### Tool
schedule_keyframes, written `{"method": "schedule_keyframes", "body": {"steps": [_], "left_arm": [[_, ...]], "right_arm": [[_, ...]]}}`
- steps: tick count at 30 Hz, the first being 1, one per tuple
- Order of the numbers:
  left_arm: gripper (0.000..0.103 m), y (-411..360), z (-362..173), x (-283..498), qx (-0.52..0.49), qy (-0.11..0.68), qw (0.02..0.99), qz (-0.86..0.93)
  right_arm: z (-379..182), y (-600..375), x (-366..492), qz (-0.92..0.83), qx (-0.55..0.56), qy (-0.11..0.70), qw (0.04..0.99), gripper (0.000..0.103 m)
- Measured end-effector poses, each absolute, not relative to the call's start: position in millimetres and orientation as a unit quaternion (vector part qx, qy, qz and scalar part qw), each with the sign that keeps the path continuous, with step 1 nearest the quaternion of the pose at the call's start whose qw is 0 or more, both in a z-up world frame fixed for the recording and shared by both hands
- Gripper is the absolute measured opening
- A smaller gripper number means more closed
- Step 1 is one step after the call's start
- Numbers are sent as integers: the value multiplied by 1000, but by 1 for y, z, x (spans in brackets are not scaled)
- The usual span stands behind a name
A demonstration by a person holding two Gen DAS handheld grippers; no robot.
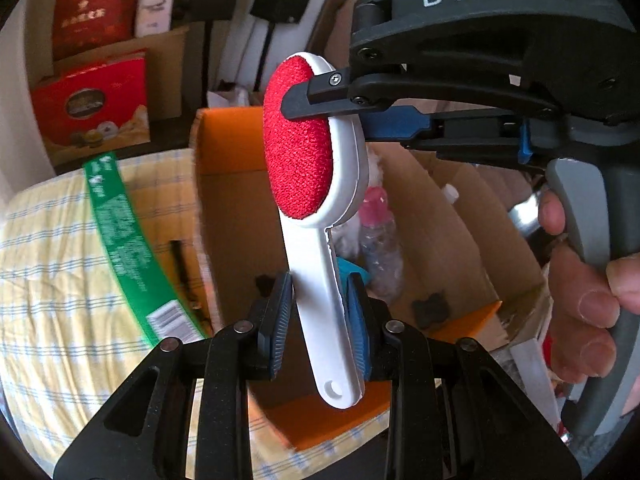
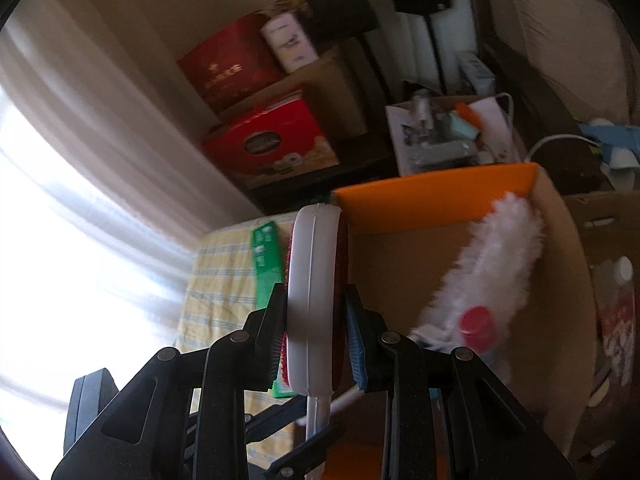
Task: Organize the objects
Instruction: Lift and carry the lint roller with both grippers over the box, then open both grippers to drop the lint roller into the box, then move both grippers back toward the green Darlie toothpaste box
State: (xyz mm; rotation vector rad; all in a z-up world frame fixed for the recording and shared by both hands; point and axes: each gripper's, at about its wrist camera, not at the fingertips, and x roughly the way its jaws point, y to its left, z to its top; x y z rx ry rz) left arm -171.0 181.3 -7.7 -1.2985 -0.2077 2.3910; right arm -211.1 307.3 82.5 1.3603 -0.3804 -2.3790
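You have the lint brush held in both grippers at once. Your left gripper is clamped on the white handle near its lower end, at the bottom centre of the left wrist view, with the blue pads pressing it from both sides. Your right gripper comes in from the upper right of that view and pinches the red oval head. In the right wrist view, that gripper's fingers squeeze the head edge-on at lower centre. The brush hangs in the air in front of the open cardboard box with orange flaps. A green carton lies on the yellow checked cloth at left.
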Motion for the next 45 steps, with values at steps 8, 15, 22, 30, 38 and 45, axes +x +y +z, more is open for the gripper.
{"method": "schedule_keyframes", "body": {"steps": [8, 15, 22, 30, 38, 45], "left_arm": [[25, 192, -17, -163, -472, -65, 200, 856], [34, 169, -7, -148, -467, -78, 194, 859], [62, 131, 6, -137, -448, -95, 166, 873], [81, 84, 8, -135, -446, -106, 117, 881], [88, 52, -6, -140, -456, -120, 85, 878], [96, 39, -23, -143, -469, -123, 67, 872]], "right_arm": [[38, 335, -212, -839, 511, -122, 141, 26], [24, 338, -205, -840, 515, -113, 131, 28], [48, 326, -194, -864, 484, -73, 119, 45], [77, 298, -187, -881, 450, -46, 139, 83], [83, 257, -192, -876, 447, -28, 177, 84], [77, 215, -209, -862, 464, -5, 206, 84]]}}
